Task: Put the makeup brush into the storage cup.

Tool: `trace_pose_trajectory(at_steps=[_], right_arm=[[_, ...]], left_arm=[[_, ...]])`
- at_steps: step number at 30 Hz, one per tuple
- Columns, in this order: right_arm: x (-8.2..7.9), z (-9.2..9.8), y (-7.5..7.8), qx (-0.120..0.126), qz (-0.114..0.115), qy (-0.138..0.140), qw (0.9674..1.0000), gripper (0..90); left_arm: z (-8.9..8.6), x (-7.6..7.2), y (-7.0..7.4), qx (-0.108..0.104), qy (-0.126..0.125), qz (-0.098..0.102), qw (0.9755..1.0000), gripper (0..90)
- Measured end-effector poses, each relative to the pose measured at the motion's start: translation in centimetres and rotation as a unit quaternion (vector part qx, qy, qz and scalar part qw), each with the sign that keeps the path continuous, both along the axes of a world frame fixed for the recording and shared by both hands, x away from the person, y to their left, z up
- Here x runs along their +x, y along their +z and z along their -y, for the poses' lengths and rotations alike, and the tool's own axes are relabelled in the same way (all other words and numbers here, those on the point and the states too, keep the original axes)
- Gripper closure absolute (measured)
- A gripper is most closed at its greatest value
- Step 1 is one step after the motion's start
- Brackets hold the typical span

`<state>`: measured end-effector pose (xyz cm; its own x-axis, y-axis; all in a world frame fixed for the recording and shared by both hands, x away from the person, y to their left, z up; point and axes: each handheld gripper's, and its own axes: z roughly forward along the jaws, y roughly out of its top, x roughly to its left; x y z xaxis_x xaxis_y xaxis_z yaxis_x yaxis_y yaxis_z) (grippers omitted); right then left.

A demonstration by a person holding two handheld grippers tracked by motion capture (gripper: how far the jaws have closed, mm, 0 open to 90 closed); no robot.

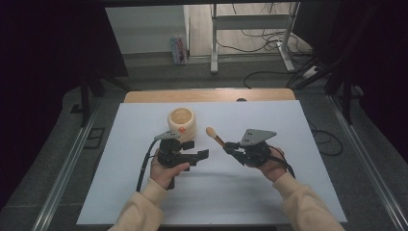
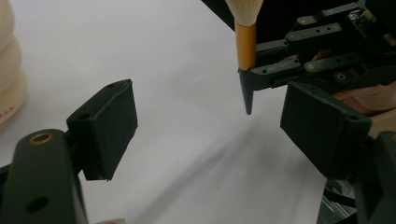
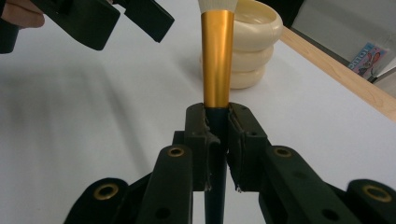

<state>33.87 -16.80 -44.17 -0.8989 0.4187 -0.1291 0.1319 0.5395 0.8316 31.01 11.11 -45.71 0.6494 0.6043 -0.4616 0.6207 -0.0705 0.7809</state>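
Brush in hand, our right gripper [image 1: 230,146] clamped its jaws tight on the dark tapered handle of a makeup brush with a gold metal ferrule and pale bristles [image 1: 214,135], held above the table with the bristles pointing toward the cream ribbed ceramic pot [image 1: 182,121]. Our left gripper [image 1: 199,155] hovered beside it, jaws spread wide and holding nothing, its pads facing the brush's pointed tail. We judged this a mid-air carry or a handover; the next move would call for steering the bristle end over the pot's open mouth, or closing the empty jaws on the handle. Beneath lay a white sheet [image 1: 144,202] over a wooden table [image 1: 144,96], with grey floor, cables and a metal desk frame [image 1: 214,43] beyond.
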Motion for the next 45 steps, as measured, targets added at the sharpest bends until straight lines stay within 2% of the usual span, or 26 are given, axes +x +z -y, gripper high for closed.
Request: trace_pose_trajectory(at_steps=[3,6,12,15,17,25,32,36,40,42,43,45], right_arm=[[-0.1,-0.1,0.0,0.000,0.002,0.001,1.0000,78.9],[-0.1,-0.1,0.0,0.000,0.002,0.002,1.0000,78.9],[-0.2,-0.1,0.0,0.001,0.003,0.002,1.0000,78.9],[-0.2,-0.1,0.1,0.003,0.005,0.002,1.0000,78.9],[-0.2,-0.1,0.0,0.004,0.005,0.002,1.0000,78.9],[-0.2,-0.2,0.0,0.004,0.005,0.003,1.0000,78.9],[-0.2,-0.3,0.0,0.005,0.006,0.002,1.0000,78.9],[-0.3,-0.3,0.0,0.006,0.008,0.001,0.9999,78.9],[-0.3,-0.4,0.0,0.006,0.008,0.002,0.9999,78.9],[-0.4,-0.5,0.0,0.006,0.010,0.002,0.9999,78.9],[-0.4,-0.5,0.0,0.007,0.011,0.002,0.9999,78.9],[-0.4,-0.5,0.0,0.006,0.011,0.002,0.9999,78.9]], left_arm=[[0.7,0.0,0.4,-0.010,-0.004,0.005,0.9999,19.5],[1.1,0.1,0.5,-0.009,-0.007,0.010,0.9999,19.8],[1.5,0.6,0.4,-0.031,0.002,-0.002,0.9995,20.3],[1.7,0.7,0.3,-0.031,0.001,-0.001,0.9995,20.5],[1.8,0.8,0.3,-0.043,0.003,-0.004,0.9990,20.8],[2.3,1.1,0.2,-0.050,-0.001,0.002,0.9987,23.4],[2.7,1.3,0.1,-0.074,0.006,0.001,0.9972,28.2],[3.1,1.7,-0.1,-0.095,0.009,-0.010,0.9954,30.9],[3.2,1.8,-0.4,-0.098,0.007,-0.015,0.9950,34.0],[3.2,2.0,-0.6,-0.104,0.008,-0.018,0.9944,36.3],[3.1,2.1,-0.8,-0.114,0.012,-0.022,0.9932,37.9],[3.1,2.1,-0.9,-0.117,0.012,-0.023,0.9928,41.1]])
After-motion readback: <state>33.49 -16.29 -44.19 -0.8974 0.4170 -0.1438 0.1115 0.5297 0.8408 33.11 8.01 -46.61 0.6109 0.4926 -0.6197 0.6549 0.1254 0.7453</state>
